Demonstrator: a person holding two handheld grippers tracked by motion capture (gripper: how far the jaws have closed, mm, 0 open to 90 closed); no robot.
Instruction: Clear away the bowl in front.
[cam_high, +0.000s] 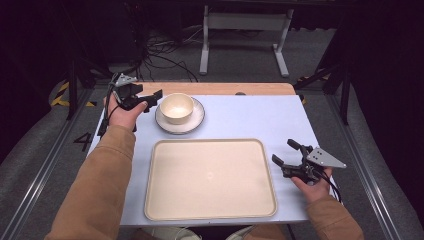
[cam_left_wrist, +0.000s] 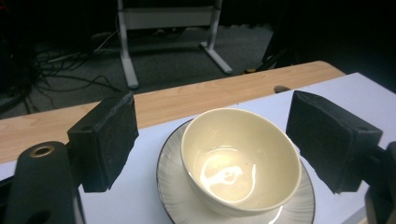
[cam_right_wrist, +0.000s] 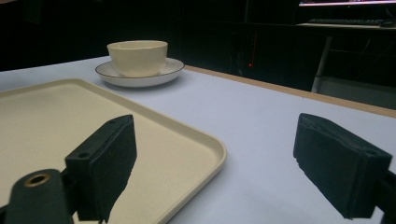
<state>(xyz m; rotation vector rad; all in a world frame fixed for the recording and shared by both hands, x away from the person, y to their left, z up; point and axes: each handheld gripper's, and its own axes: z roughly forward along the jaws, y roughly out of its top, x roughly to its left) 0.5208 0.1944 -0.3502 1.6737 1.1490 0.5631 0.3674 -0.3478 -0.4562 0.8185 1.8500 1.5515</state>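
bowl (cam_left_wrist: 240, 161): glossy cream glaze, smooth, bright glare inside
saucer (cam_left_wrist: 177, 200): glazed, shiny white with faint fine lines and a dark rim
tray (cam_high: 210, 179): matt cream, smooth, plastic by its look
table (cam_high: 250, 117): matt pale top; bare wood strip along the far edge
jaw pads: black, matt, rough like foam
sleeve (cam_high: 95, 185): tan cloth

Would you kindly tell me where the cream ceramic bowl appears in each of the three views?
High view: the cream ceramic bowl sits upper left of centre, beside the left tool.
Left gripper view: lower centre, between the open jaws.
Right gripper view: upper left, far beyond the tray.
Shared landmark: the dark-rimmed white saucer under the bowl.
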